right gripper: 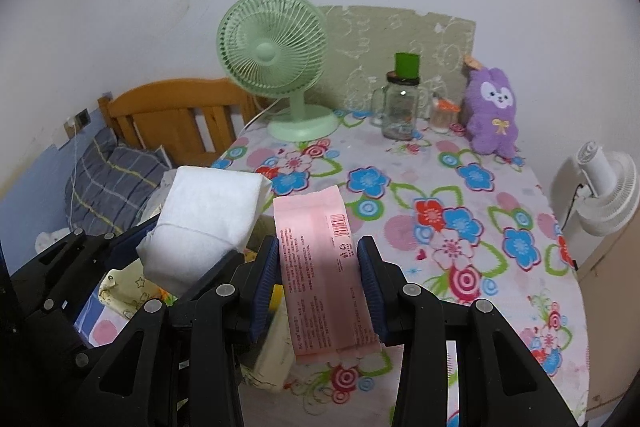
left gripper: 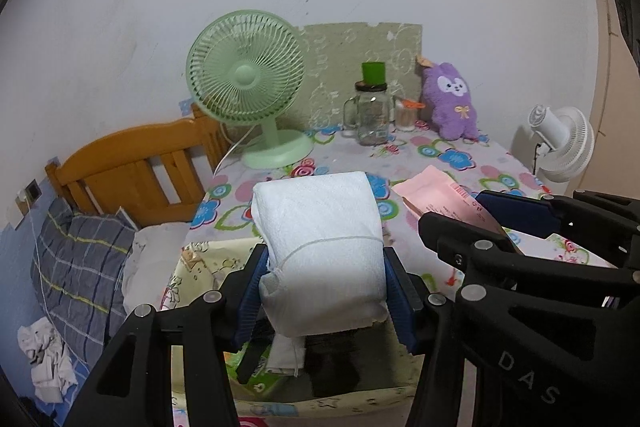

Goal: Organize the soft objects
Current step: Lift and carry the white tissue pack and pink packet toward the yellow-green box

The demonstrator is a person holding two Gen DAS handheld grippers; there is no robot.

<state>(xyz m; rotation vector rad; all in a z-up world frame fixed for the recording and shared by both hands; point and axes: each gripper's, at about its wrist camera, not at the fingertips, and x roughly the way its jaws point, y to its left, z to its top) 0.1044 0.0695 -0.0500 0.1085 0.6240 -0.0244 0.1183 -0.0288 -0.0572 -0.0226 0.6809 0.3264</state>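
Pink packet (right gripper: 320, 267) lengthwise between right tongs (right gripper: 320, 291)

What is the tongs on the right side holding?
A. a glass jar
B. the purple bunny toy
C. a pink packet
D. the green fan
C: the right tongs are closed on the pink packet, its blue pads pressing both sides, while the purple plush bunny, green fan and glass jar stand untouched at the back of the table.
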